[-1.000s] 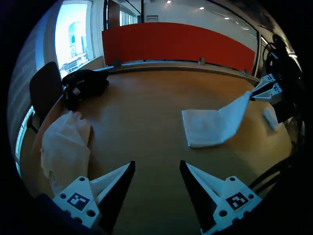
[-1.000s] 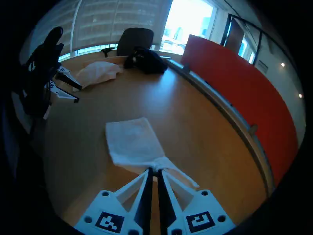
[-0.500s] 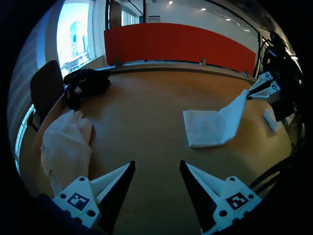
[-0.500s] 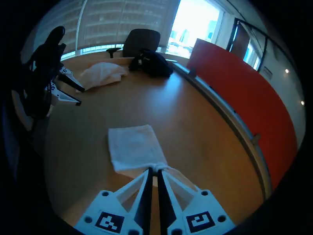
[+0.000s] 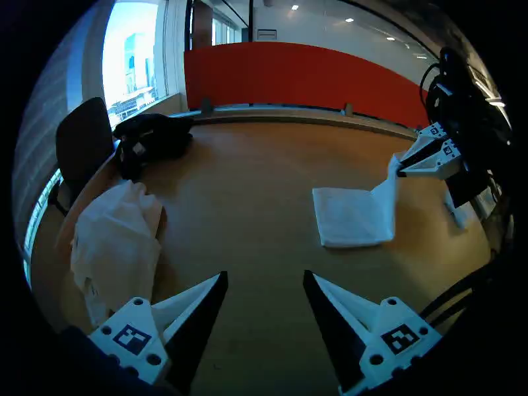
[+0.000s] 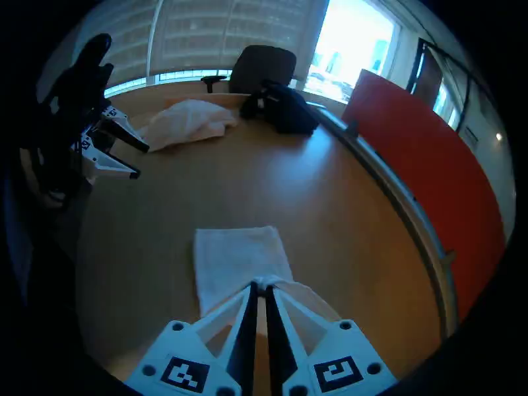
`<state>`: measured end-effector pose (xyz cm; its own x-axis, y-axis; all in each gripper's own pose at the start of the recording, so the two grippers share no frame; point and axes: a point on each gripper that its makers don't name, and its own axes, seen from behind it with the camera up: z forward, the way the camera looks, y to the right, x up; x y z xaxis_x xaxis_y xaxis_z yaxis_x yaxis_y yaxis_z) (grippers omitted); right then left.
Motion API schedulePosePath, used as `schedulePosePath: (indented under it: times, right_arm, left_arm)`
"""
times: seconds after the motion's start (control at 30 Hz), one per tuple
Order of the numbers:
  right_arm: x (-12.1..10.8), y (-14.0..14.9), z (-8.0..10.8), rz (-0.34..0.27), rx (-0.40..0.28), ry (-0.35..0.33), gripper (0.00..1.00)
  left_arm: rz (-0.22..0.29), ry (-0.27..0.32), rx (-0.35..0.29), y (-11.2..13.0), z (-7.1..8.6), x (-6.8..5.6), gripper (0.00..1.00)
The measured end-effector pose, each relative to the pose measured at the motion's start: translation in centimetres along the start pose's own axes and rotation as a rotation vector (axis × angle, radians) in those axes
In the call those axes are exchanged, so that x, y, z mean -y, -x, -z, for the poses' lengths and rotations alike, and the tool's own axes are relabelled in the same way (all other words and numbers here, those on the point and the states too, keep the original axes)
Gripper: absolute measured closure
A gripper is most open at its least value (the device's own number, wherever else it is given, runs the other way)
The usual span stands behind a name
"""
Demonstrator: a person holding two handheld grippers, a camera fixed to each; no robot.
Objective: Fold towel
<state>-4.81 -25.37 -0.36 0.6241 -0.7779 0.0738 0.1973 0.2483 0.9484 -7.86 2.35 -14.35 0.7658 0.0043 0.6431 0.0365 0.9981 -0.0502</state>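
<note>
- Carrying the raised edge over is the step in hand, as I judge it. The right gripper point(image 6: 259, 285) has its jaws clenched on one edge of the white rectangular cloth towel point(image 6: 234, 254). That edge stands lifted off the light brown wooden surface point(image 5: 264, 178), while the rest of the towel lies flat on it.
- The flat part already looks like a neat rectangle, so the fold seems partly made. What is left is to lay the held flap down over it.
- To do that well, the held edge should travel low and level across the flat part. It should aim for the far edge so that the two edges meet squarely.
- A high or quick sweep could drag the lower layer along the smooth surface, or let the flap sag into a crease. A slow sweep close to the cloth looks safer.
- The jaws should let go only once the flap rests on the layer beneath. Otherwise the soft cloth is likely to drop askew.
- The left gripper point(image 5: 264, 274) hangs well apart from the towel, its jaws released and holding nothing. It could press down the near side of the flat part to stop it sliding.
- The crumpled pale cloth bundle point(image 5: 112, 244) and the black bag point(image 5: 155, 135) lie far off across the surface and should not get in the way.
</note>
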Motion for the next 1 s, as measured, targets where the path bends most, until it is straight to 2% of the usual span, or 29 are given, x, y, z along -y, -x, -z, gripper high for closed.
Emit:
schedulePosePath:
  times: [0.2,0.4,0.67,0.8,1.0]
  right_arm:
    - [1.3,-1.2,-2.7,0.038,0.013,-0.057,0.92]
    - [3.5,-2.2,-5.8,0.06,0.022,-0.125,0.92]
    - [6.9,-1.0,-10.0,0.036,0.08,-0.209,0.92]
    - [7.3,-0.7,-10.6,0.019,0.09,-0.213,0.92]
    - [7.1,-0.9,-10.2,0.011,0.083,-0.209,0.88]
  left_arm:
    - [0.028,-0.021,-0.004,0.4,0.5,0.8,0.16]
    - [0.05,-0.02,-0.002,1.0,1.1,0.7,0.16]
    - [0.064,-0.048,0.001,1.9,1.7,1.3,0.16]
    - [0.07,-0.048,0.002,2.1,1.9,1.2,0.16]
    - [0.075,-0.043,0.0,2.1,1.8,1.1,0.16]
